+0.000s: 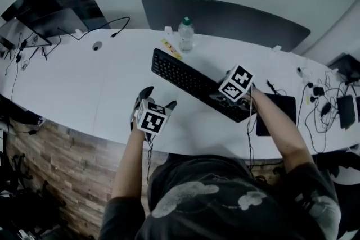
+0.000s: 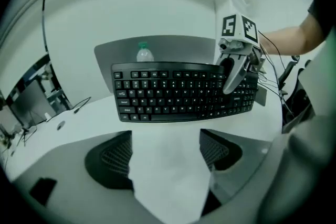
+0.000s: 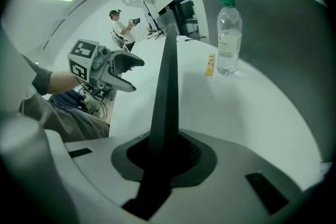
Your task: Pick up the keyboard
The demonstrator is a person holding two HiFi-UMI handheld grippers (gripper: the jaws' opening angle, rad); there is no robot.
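A black keyboard (image 1: 185, 78) lies slantwise on the white table (image 1: 84, 87). My right gripper (image 1: 225, 98) is shut on the keyboard's right end. In the right gripper view the keyboard (image 3: 167, 92) runs edge-on out of the closed right gripper (image 3: 165, 152). In the left gripper view the keyboard (image 2: 178, 94) shows its key face, with the right gripper (image 2: 233, 73) clamped on its right side. My left gripper (image 1: 157, 98) hangs in front of the keyboard, apart from it. The left gripper (image 2: 167, 147) is open, with only bare table between its pads.
A clear water bottle (image 1: 186, 35) and a small yellow item (image 1: 171, 48) stand behind the keyboard, before a grey partition (image 1: 225, 17). A black pad (image 1: 275, 112) and tangled cables (image 1: 326, 104) lie at right. A monitor (image 1: 50, 3) stands far left. A person (image 3: 118, 26) stands far off.
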